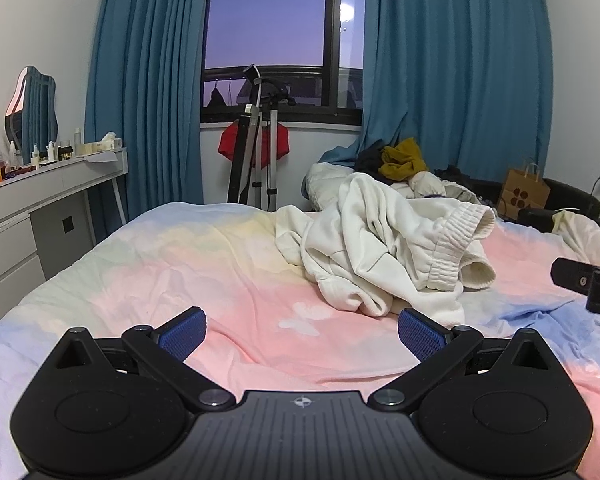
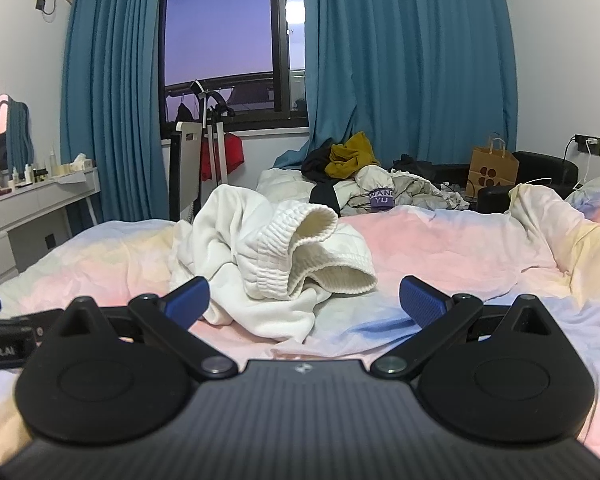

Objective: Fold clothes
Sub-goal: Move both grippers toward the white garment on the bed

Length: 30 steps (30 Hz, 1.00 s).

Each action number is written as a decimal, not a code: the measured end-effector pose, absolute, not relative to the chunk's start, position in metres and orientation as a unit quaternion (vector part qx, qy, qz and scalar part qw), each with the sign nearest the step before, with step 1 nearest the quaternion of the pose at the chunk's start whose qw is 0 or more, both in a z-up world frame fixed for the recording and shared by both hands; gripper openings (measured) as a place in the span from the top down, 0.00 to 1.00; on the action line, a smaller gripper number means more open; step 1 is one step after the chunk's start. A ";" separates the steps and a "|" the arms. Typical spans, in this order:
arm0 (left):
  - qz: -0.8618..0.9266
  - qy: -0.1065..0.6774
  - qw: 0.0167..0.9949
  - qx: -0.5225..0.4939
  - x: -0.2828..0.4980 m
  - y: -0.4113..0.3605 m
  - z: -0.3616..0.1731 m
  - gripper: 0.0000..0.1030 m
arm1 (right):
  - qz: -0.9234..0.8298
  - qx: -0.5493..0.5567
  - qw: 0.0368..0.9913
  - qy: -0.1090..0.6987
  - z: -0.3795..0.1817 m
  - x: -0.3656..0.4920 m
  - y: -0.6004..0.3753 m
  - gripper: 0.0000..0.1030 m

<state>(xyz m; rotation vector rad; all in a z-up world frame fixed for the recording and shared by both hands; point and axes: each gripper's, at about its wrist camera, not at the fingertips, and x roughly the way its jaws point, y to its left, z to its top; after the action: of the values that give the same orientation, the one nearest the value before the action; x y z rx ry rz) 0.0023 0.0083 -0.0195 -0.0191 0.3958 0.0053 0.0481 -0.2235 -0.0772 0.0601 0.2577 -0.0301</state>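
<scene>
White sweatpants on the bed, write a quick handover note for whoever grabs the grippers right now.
Left gripper: open, empty, held over the bedspread short of the pile.
Right gripper: open, empty, fingers either side of the garment's near edge.
White sweatpants: crumpled heap mid-bed, ribbed waistband gaping up.
Done: nothing folded.
Left: spread flat, then fold.

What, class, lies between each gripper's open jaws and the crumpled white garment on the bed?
Nothing visible. Only bare pastel bedspread separates the left gripper from the white garment; the right gripper has its jaws open just short of it.
</scene>
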 end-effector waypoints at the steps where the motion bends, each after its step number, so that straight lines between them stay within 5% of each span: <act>1: 0.003 0.196 0.980 -0.010 0.002 0.008 -0.020 0.00 | -0.012 0.033 0.991 0.128 -0.077 0.048 -0.225 0.00; 16: -0.026 0.200 0.979 0.012 0.020 -0.027 -0.018 0.00 | -0.032 0.065 0.987 0.144 -0.071 0.047 -0.257 0.00; 30: -0.095 0.209 0.973 0.025 0.130 -0.100 -0.011 0.00 | -0.072 0.127 0.975 0.165 -0.076 0.054 -0.297 0.00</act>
<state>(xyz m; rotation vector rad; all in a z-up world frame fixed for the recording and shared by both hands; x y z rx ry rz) 0.1305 -0.0995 -0.0105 0.0511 0.4216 -0.1910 0.0537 -0.2965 -0.0762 0.2563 0.3323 -0.1455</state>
